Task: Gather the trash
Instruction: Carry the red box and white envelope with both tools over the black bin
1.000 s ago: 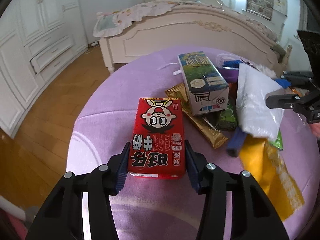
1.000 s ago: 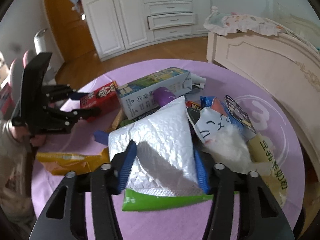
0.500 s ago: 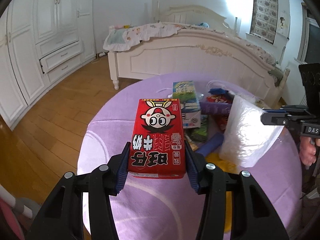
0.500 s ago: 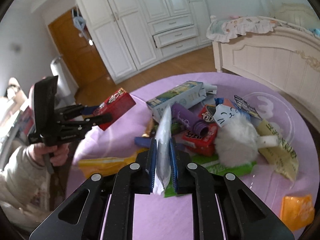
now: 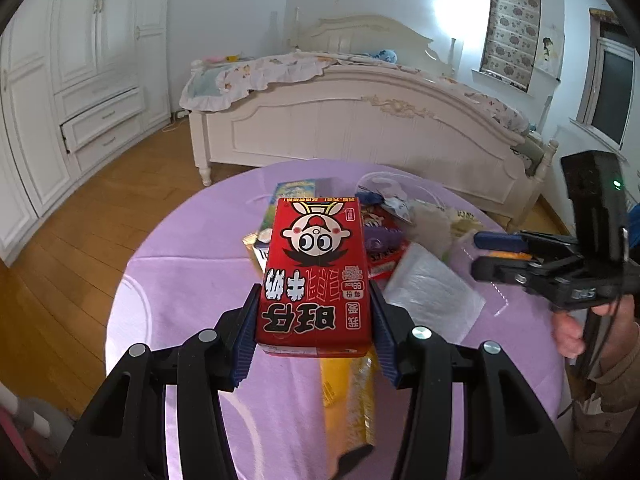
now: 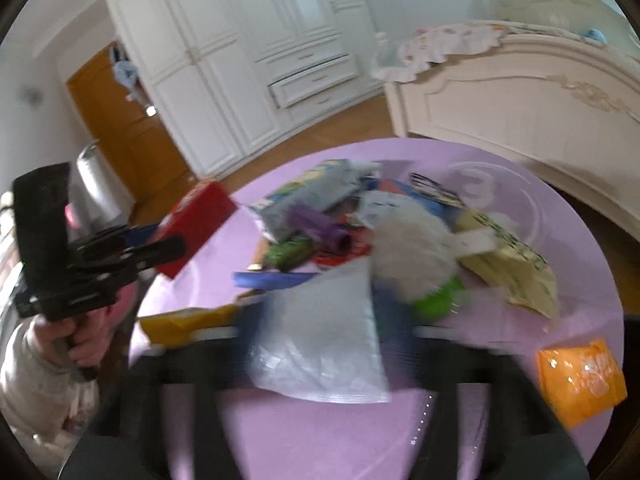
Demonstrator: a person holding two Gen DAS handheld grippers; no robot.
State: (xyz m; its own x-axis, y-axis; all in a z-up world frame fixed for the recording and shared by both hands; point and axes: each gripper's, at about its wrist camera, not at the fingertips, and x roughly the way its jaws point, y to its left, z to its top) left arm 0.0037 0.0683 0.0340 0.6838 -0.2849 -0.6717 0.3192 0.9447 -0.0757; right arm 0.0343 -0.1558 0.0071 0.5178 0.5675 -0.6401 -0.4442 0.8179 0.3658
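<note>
Left gripper [image 5: 314,322] clamps the red milk carton [image 5: 316,276] on both sides, held above the purple table [image 5: 180,280], just nearside of the trash pile [image 6: 360,232]. Right gripper [image 6: 320,332] jaws have just been opening and stand wide; the white bubble mailer [image 6: 324,340] is between them, pads not pressing, frame blurred. Pile sits mid-table. Bare cloth on the pile's near and left sides. Orange packet [image 6: 580,384] lies well apart from the pile, at the table's right edge. Bed [image 5: 360,120] is beyond the pile; open wood floor [image 5: 80,220] left of it.
</note>
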